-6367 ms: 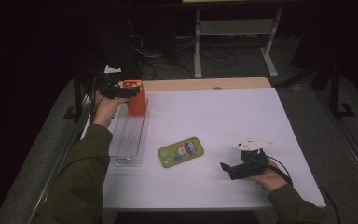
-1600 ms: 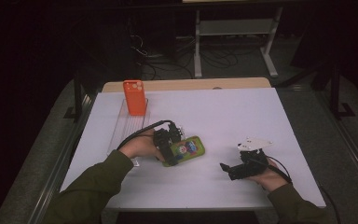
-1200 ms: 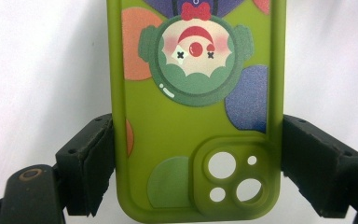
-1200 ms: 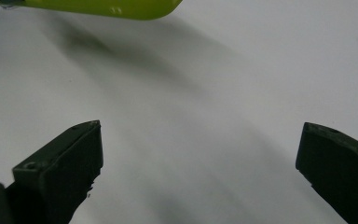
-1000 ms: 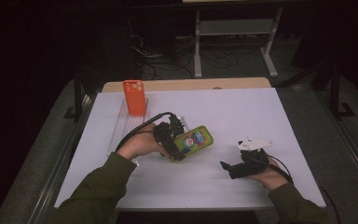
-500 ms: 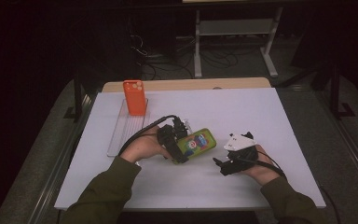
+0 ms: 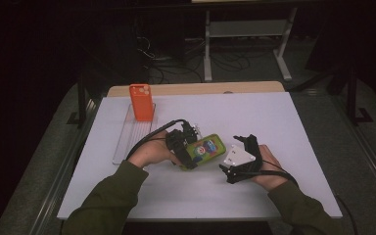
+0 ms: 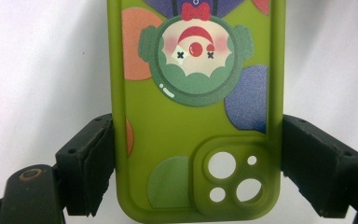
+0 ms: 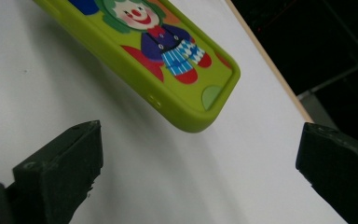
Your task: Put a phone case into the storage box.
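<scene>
The left gripper (image 7: 188, 152) is clamped across the short width of a lime-green rubbery phone case printed with a clown (image 7: 204, 149); in the left gripper view its two black pads press the case's long edges at the end where the camera cut-out sits, one pad on each side, and the green case (image 8: 196, 121) runs up and away from the jaws with the white table (image 8: 37, 60) behind it; in the high view the case sits near the middle of the table, tilted, its far end pointing toward the right gripper (image 7: 242, 154); whether it is lifted clear of the surface I cannot tell from above, though the right gripper view shows a shadow beneath its corner and a gap under it; the right gripper stands with its jaws wide apart and nothing between them; in the right gripper view the two black jaws frame bare table, and the case's rounded end (image 9: 186, 79) lies ahead of them, close but apart, touched by neither jaw; the person's right hand (image 7: 267, 166) holds that gripper just beside the case; toward the far left of the white tabletop (image 7: 274, 117) a clear ridged plastic rack (image 7: 129, 142) lies flat, and an orange phone case (image 7: 141, 102) stands upright at its far end, well apart from both grippers; nothing lies between the right gripper and the green case.
</scene>
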Motion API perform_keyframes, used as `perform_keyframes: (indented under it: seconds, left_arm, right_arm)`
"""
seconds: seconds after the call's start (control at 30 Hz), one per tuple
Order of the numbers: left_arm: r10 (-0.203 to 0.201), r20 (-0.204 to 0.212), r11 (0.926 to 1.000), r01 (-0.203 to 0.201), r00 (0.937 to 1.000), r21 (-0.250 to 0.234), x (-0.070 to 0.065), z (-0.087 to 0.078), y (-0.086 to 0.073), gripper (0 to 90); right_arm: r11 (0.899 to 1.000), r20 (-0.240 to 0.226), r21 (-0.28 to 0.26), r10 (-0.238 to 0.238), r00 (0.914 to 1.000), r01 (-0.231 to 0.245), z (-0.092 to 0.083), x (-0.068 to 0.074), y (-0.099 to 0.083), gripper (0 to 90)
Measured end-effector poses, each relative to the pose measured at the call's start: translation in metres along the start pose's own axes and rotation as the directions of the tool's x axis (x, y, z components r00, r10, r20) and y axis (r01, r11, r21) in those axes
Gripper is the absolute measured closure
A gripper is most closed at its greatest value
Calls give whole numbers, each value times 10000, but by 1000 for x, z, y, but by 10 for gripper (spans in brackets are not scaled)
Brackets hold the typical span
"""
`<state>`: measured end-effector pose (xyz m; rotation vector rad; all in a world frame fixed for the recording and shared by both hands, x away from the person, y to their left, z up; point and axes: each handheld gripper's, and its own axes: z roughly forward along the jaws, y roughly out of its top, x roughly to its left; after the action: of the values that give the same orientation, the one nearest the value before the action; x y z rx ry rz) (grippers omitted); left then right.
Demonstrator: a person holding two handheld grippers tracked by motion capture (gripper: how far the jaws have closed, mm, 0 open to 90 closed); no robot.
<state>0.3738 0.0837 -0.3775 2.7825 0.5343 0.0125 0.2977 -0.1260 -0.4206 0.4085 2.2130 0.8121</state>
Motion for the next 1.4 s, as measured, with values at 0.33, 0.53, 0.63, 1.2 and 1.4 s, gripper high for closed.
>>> perform_keyframes:
  seconds: [0.33,0.53,0.63,1.2,1.4]
  left_arm:
    - [84,-21,9998,-84,10000,180,4,-2,1,160]
    - [81,32,9995,-82,10000,297,6,-6,2,160]
    - [17,51,9996,-18,10000,266,7,-7,2,160]
    - [-14,-12,9999,14,10000,139,7,-10,5,160]
    - [-69,-21,9999,69,10000,158,8,-10,5,160]
  right_arm:
    - [9710,1111,236,-2391,9646,2380,6,13,5,1]
    - [9407,1641,376,-3386,9265,3371,10,23,7,0]
    - [9237,1921,496,-3821,9039,3799,12,26,8,1]
    - [8317,3003,647,-5432,7841,5514,25,37,15,1]
    - [7964,3413,527,-5814,7386,6025,28,40,17,47]
